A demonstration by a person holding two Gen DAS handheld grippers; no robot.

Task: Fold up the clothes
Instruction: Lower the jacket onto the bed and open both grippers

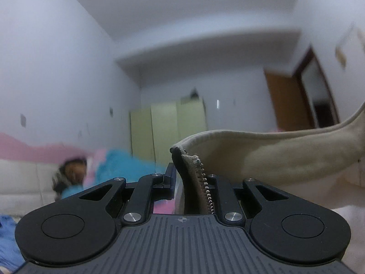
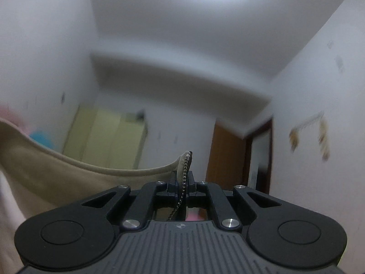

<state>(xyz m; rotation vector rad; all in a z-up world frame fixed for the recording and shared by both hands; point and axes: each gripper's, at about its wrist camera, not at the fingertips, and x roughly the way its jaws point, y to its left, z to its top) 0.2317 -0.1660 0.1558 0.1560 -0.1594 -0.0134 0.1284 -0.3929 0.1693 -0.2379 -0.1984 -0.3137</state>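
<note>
Left wrist view: the left gripper (image 1: 190, 178) points slightly above level into the room, its jaws clamped on the zipper edge (image 1: 206, 189) of a beige garment (image 1: 262, 153). The zipper teeth run down between the jaws, and a dark lining corner sticks up just past them. From the grip the garment's hem swings away to the right in a sagging arc and rises off the right edge of the picture. Beyond the gripper lie a blue blanket (image 1: 123, 164) on a bed, a yellow-green wardrobe (image 1: 166, 127) against the far wall and an open brown door (image 1: 287, 100) to the right. The background is blurred; the space above the cloth is free.

Right wrist view: the right gripper (image 2: 182, 183) likewise tilts a little upward, its jaws pressed together on the other zipper edge (image 2: 186, 166), whose teeth poke up above the tips. The garment (image 2: 57, 171) stretches from the grip leftward, dipping and then climbing to the left border. Ahead are the wardrobe (image 2: 107, 137) and the door (image 2: 228, 155), well apart from the cloth
</note>
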